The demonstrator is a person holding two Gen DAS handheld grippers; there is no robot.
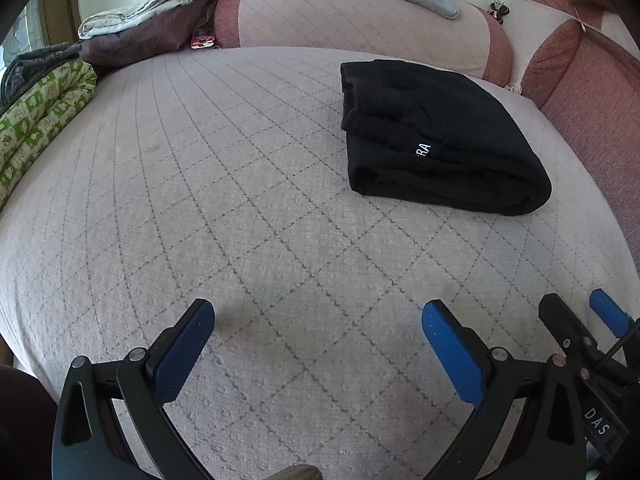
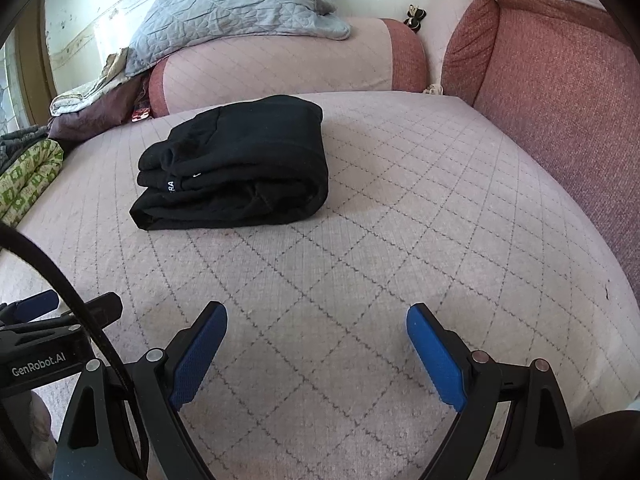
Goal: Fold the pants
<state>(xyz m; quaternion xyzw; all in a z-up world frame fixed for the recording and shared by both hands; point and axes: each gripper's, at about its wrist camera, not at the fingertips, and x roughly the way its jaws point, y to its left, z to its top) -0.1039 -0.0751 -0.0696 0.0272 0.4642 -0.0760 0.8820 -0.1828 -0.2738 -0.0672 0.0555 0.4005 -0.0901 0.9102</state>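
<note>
The black pants [image 1: 436, 140] lie folded in a compact stack on the pink quilted cushion [image 1: 240, 220], far right in the left wrist view, with white lettering on a band. In the right wrist view the pants [image 2: 240, 164] lie left of centre, well ahead. My left gripper [image 1: 318, 320] is open and empty, low over the cushion, apart from the pants. My right gripper [image 2: 316, 324] is open and empty, also short of the pants. The right gripper also shows at the lower right of the left wrist view [image 1: 576, 312].
A pink-and-red bolster [image 1: 360, 24] with a grey quilted pillow [image 2: 236, 4] on it lies at the back. Red backrest cushions [image 2: 560, 100] rise at the right. A green patterned blanket [image 1: 36, 120] and piled clothes [image 1: 132, 36] lie at the left.
</note>
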